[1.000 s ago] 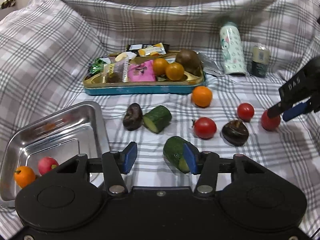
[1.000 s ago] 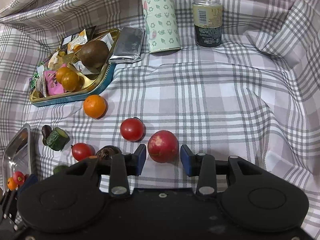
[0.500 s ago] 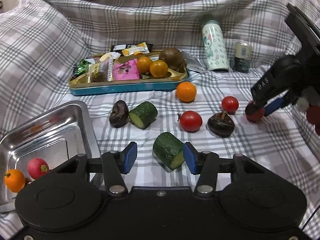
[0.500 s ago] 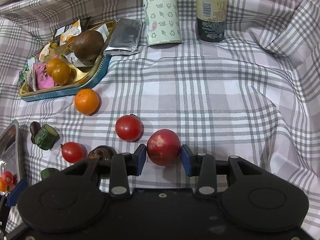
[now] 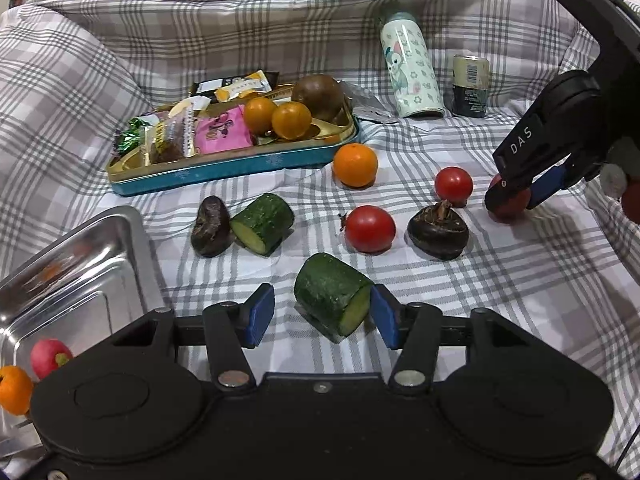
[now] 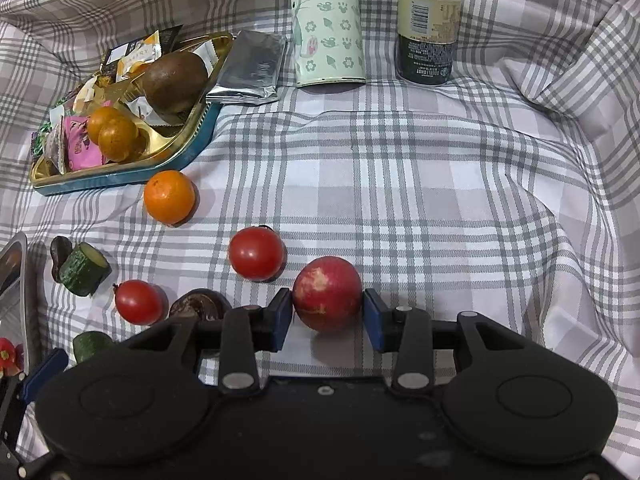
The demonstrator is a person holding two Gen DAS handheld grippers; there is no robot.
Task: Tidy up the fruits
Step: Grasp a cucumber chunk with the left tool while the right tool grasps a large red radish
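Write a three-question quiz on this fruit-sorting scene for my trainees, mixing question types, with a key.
1. True or false: the right gripper is shut on the speckled red fruit.
2. What lies in the steel tray? A: a small orange and a pink-red fruit. B: two tomatoes. C: a drink can.
3. How many cucumber pieces lie on the plaid cloth?

Key: 1 true; 2 A; 3 two.

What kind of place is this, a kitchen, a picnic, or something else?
Probably a home setup rather than a kitchen: a soft surface draped in a checked cloth, with loose fruit, a snack tin, a steel tray and a drink can.
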